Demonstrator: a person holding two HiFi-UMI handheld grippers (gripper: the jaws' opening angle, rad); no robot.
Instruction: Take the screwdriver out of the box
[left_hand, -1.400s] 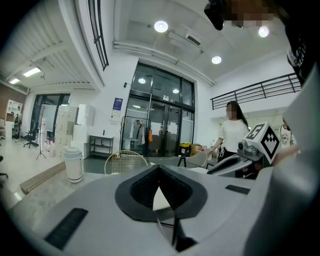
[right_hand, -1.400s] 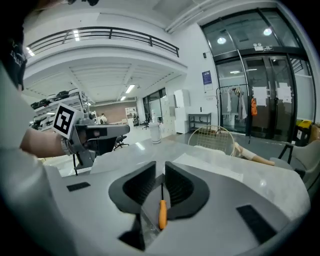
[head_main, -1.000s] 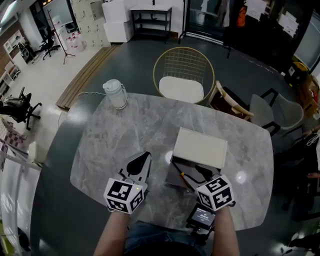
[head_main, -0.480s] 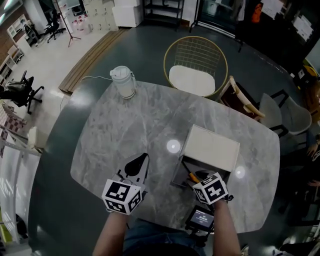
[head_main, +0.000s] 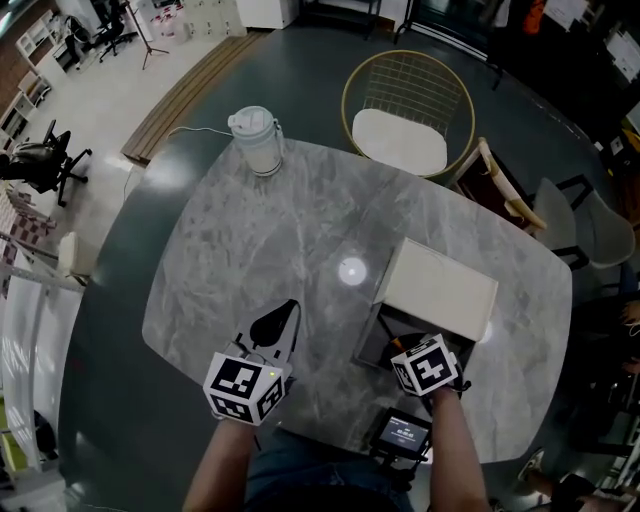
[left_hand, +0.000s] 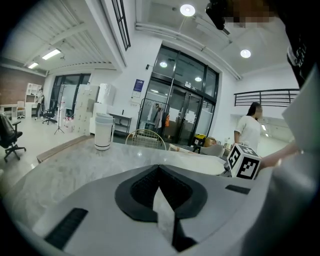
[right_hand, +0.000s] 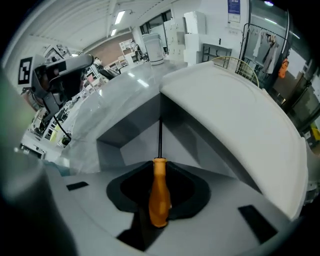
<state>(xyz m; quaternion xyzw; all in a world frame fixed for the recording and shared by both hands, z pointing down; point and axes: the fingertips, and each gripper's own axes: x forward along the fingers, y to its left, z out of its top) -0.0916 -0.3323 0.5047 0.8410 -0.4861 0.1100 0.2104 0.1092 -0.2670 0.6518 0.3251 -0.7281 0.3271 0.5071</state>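
Note:
An open grey box (head_main: 372, 338) with a white lid (head_main: 440, 290) raised behind it stands on the marble table (head_main: 250, 250). My right gripper (head_main: 418, 356) points steeply down into it, and its marker cube hides the inside in the head view. In the right gripper view the screwdriver's orange handle (right_hand: 159, 195) lies between the jaws, its dark shaft (right_hand: 160, 135) running ahead along the box floor. These jaws have just been closing, and the right gripper (right_hand: 160, 172) now grips the handle. My left gripper (head_main: 285, 312) rests shut and empty left of the box, its jaws (left_hand: 159, 172) together.
A white lidded jug (head_main: 256, 140) stands at the table's far left. A wire chair (head_main: 405, 105) sits behind the table. A small device with a screen (head_main: 403, 432) lies at the near edge by my right arm. A person (left_hand: 247, 131) stands beyond the table.
My right gripper has sunk into the box and tipped downward; the orange handle, visible in the box before, is now hidden under its cube. The left gripper has lowered slightly.

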